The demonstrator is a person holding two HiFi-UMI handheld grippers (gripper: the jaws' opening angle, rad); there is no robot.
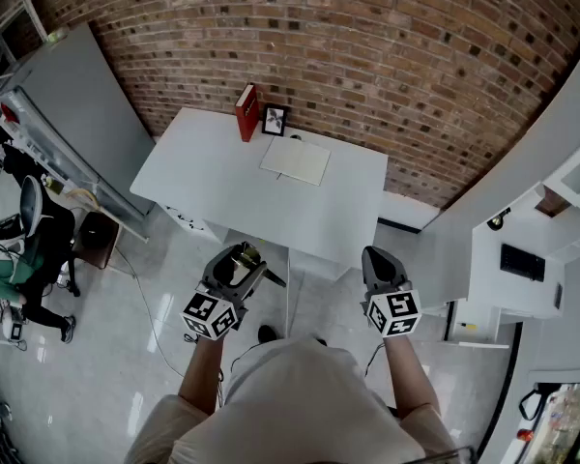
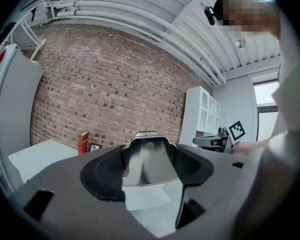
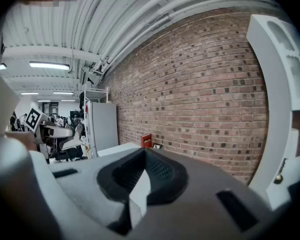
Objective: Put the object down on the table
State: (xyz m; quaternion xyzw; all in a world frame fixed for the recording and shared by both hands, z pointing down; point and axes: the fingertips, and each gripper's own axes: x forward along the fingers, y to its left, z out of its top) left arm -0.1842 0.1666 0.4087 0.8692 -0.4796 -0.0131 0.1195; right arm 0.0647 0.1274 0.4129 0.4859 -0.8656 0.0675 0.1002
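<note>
My left gripper [image 1: 240,259] hangs over the floor in front of the white table [image 1: 213,196], shut on a shiny metal cup [image 1: 234,267]. In the left gripper view the cup [image 2: 147,165] fills the gap between the dark pads, its rim handle sticking up at the tips, and the left gripper [image 2: 149,154] points toward the brick wall. My right gripper [image 1: 377,257] is level with it to the right, also short of the table edge. Its jaws [image 3: 142,156] meet at the tips with nothing between them.
On the table's far side stand a red book [image 1: 246,112] and a small picture frame [image 1: 275,119], with an open white notebook [image 1: 296,159] beside them. A grey cabinet [image 1: 77,114] is at the left, white shelving [image 1: 522,259] at the right, and a seated person [image 1: 29,254] far left.
</note>
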